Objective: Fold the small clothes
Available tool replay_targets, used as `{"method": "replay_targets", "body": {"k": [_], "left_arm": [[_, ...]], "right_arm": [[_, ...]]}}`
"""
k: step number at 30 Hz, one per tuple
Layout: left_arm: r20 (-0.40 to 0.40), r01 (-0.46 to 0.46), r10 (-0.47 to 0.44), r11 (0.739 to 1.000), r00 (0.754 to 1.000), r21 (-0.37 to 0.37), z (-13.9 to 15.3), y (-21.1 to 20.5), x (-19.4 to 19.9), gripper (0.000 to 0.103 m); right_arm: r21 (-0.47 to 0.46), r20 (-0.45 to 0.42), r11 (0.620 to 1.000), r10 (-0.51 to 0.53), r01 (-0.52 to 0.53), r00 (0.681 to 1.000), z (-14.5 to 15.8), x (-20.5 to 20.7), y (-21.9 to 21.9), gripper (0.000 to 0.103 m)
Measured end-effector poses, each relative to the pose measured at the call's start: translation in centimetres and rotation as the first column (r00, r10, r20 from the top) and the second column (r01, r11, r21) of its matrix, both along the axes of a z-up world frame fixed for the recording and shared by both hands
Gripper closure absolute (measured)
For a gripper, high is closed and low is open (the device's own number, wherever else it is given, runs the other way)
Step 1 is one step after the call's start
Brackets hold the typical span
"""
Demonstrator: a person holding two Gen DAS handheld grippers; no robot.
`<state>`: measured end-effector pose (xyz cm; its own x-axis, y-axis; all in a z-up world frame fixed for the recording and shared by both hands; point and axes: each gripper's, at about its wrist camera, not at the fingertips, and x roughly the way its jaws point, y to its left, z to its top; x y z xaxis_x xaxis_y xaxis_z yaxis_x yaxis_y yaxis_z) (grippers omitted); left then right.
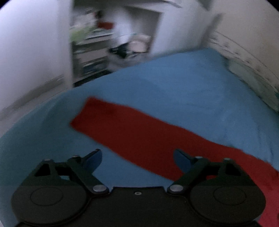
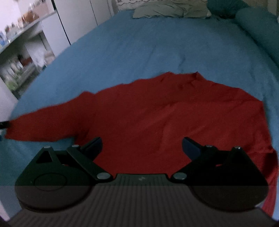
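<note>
A red long-sleeved top [image 2: 165, 115] lies flat on a blue bedsheet [image 2: 157, 43]. One sleeve stretches out to the left in the right wrist view. In the left wrist view that red sleeve [image 1: 132, 129] runs diagonally from upper left to lower right across the sheet [image 1: 174, 83]. My left gripper [image 1: 137, 157] is open and empty, just above the sleeve's near edge. My right gripper [image 2: 141, 145] is open and empty, over the lower part of the top's body.
Green-grey pillows [image 2: 172, 8] and a teal bolster [image 2: 258, 29] lie at the head of the bed. White shelves with small items [image 2: 19, 57] stand left of the bed. A white wall [image 1: 31, 52] and a cluttered doorway [image 1: 113, 43] lie beyond the bed edge.
</note>
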<state>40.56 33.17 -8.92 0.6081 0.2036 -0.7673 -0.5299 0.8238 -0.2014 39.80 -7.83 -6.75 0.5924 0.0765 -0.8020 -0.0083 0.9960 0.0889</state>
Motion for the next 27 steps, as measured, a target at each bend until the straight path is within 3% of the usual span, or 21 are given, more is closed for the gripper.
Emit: {"method": "replay_targets", "body": {"k": [6, 9, 11, 12, 13, 17, 22, 27], "left_arm": [[-0.004, -0.104, 0.104, 0.991, 0.995, -0.086, -3.8, 5.3, 0.4, 0.051], [0.022, -0.121, 0.123, 0.989, 0.992, -0.080, -4.4, 6.4, 1.5, 0.055], [0.033, -0.134, 0.135, 0.990, 0.990, -0.052, -4.5, 6.7, 2.0, 0.070], [0.030, -0.145, 0.146, 0.989, 0.989, -0.035, -4.5, 6.8, 2.4, 0.086], [0.032, -0.155, 0.155, 0.988, 0.987, -0.031, -4.7, 6.8, 2.6, 0.093], [0.050, -0.153, 0.152, 0.988, 0.987, 0.013, -3.7, 5.9, 2.8, 0.098], [0.171, -0.034, 0.007, 0.987, 0.985, 0.156, 2.0, 0.6, 3.3, 0.099], [0.295, 0.125, -0.202, 0.957, 0.934, 0.262, 8.6, -8.4, 4.5, 0.099]], "right_arm": [[0.039, -0.028, 0.999, 0.005, -0.004, 1.000, -2.1, -0.1, 4.5, 0.000], [0.020, -0.024, 0.999, 0.040, -0.039, 0.999, -3.1, 0.2, 6.2, 0.000], [0.009, -0.019, 0.998, 0.055, -0.055, 0.998, -3.6, 0.4, 6.6, 0.000], [0.007, -0.018, 0.998, 0.061, -0.061, 0.998, -3.9, 0.6, 6.6, 0.000], [0.004, -0.015, 0.998, 0.066, -0.066, 0.998, -3.9, 0.6, 6.6, 0.000], [0.011, -0.006, 0.998, 0.058, -0.058, 0.998, -4.1, 0.7, 6.1, 0.000], [0.029, 0.024, 0.999, 0.017, -0.017, 1.000, -3.2, 0.5, 4.3, 0.000], [0.057, 0.062, 0.997, -0.053, 0.049, 0.997, -1.2, 0.5, -0.2, 0.000]]}}
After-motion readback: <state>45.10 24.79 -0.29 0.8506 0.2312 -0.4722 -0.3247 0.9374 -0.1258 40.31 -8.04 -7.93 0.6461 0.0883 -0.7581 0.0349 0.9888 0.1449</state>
